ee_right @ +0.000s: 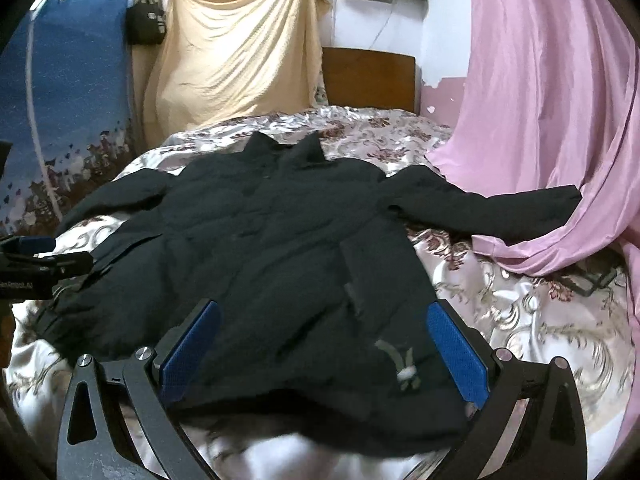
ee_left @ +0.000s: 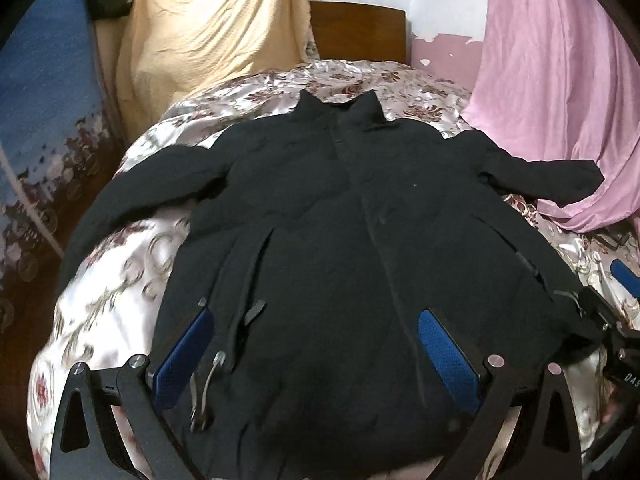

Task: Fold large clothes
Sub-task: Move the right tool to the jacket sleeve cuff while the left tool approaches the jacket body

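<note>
Jacket [ee_left: 340,208] lies spread flat on the bed [ee_left: 120,272], sleeves out. My left claw [ee_left: 316,360] and right claw [ee_right: 324,352] both gape wide over the hem, holding nothing. I should pinch each hem corner deep, evenly, before folding.

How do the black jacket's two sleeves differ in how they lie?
The sleeve toward the pink draped sheet stretches nearly straight out, its cuff resting on the pink fabric. The sleeve toward the blue patterned hanging angles down toward the bed's edge, lying on the floral satin bedspread. Both belong to the black jacket, spread flat, front up, unfolded.
</note>
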Demonstrator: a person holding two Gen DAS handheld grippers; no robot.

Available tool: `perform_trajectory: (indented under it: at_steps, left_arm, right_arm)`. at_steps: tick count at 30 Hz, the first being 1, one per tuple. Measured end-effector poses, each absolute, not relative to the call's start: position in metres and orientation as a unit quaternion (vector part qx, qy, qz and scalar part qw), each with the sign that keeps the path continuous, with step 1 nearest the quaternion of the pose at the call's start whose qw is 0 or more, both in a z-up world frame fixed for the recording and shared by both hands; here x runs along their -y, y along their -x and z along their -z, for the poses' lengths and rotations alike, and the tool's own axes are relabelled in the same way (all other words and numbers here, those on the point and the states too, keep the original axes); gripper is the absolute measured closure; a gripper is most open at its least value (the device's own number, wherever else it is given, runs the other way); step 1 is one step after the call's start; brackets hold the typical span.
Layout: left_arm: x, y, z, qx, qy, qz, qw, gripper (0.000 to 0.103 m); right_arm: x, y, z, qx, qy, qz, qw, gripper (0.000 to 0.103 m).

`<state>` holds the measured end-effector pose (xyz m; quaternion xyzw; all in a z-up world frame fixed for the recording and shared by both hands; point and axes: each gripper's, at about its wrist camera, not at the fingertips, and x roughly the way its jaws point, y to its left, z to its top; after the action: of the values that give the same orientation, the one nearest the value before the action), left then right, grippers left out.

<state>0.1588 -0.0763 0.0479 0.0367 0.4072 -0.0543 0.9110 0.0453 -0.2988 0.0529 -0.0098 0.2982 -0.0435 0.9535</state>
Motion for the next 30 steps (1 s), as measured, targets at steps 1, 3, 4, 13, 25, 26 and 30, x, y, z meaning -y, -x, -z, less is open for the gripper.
perform_trajectory:
  at_steps: [1, 3, 4, 13, 25, 26, 30]
  left_arm:
    - [0.083, -0.167, -0.049, -0.409, -0.042, 0.057, 0.91, 0.0]
    - [0.096, -0.185, -0.05, -0.413, -0.053, 0.062, 0.907, 0.0]
    - [0.103, -0.195, -0.05, -0.413, -0.061, 0.063, 0.906, 0.0]
    - [0.163, -0.273, -0.042, -0.411, -0.088, 0.067, 0.905, 0.0]
    - [0.231, -0.357, -0.002, -0.408, -0.091, 0.094, 0.904, 0.0]
    - [0.235, -0.364, 0.001, -0.406, -0.088, 0.097, 0.905, 0.0]
    - [0.251, -0.394, 0.014, -0.395, -0.074, 0.108, 0.909, 0.0]
  right_arm:
    - [0.305, -0.052, -0.054, -0.301, 0.007, 0.046, 0.953, 0.001]
    - [0.322, -0.067, -0.056, -0.306, -0.003, 0.057, 0.95, 0.001]
    - [0.331, -0.074, -0.057, -0.307, -0.008, 0.062, 0.95, 0.001]
    - [0.43, -0.142, -0.064, -0.312, -0.058, 0.098, 0.943, 0.001]
    - [0.559, -0.226, -0.06, -0.309, -0.091, 0.219, 0.921, 0.001]
    - [0.569, -0.231, -0.056, -0.311, -0.096, 0.233, 0.916, 0.001]
    - [0.598, -0.24, -0.038, -0.33, -0.113, 0.262, 0.9, 0.001]
